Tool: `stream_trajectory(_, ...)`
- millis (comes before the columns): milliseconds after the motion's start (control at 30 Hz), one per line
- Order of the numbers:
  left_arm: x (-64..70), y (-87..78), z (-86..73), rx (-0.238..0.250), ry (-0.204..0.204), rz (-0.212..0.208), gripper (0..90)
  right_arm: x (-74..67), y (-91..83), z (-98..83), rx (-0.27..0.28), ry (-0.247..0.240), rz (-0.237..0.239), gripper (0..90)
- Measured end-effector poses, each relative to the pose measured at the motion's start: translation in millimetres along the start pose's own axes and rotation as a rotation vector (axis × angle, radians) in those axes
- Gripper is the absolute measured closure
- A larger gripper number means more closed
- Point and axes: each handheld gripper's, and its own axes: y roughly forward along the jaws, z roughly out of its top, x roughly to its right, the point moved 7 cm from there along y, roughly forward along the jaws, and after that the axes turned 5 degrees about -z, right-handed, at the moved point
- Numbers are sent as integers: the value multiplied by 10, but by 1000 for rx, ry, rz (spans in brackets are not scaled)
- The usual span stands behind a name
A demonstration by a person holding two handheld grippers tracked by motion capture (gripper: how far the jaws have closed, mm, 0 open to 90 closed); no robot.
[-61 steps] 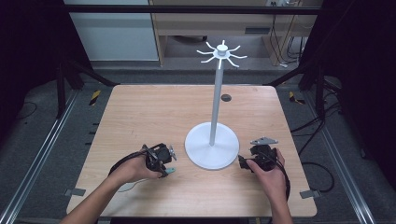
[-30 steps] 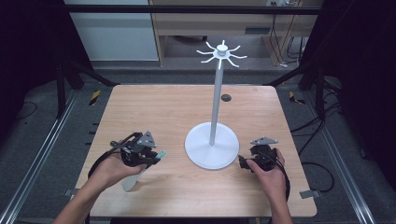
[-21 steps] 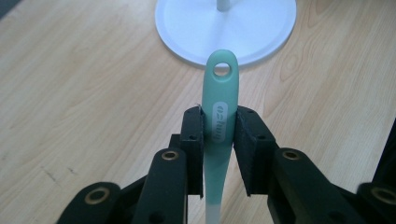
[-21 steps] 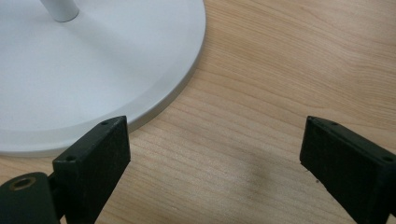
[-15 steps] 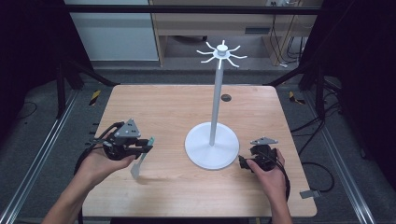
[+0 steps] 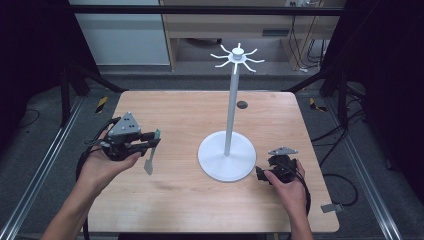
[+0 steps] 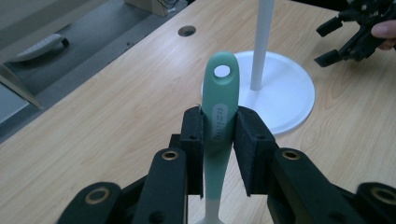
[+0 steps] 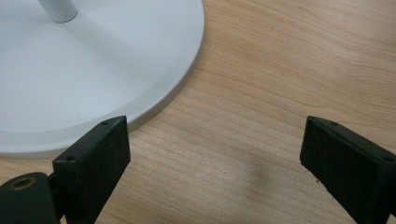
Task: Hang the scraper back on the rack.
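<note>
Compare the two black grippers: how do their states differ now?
The left gripper is shut on the mint-green utensil handle and raised off the wooden table; the right gripper is open, empty, low beside the white stand base. Both have black jaws.

Each hand carries a black gripper. The left gripper (image 6: 131,141) has a grey three-cornered plate on top with small dots on it, and a black cable loops away from it under the wrist. The right gripper (image 6: 276,165) has a smaller grey plate and a black cable too. Up close the jaws are flat black blocks on black arms, with round brass-ringed holes. Both forearms are bare, with no sleeves.
</note>
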Motion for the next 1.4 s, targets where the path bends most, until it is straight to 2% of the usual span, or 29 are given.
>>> stream_trajectory(167,32,-9,104,13,14,6,737,0,-3,2,1,4,5,88)
stream_trajectory(700,53,16,417,70,10,19,738,-11,1,7,-2,0,6,87)
stream_trajectory(1400,78,-9,728,92,33,17,738,22,-16,13,8,11,-4,88)
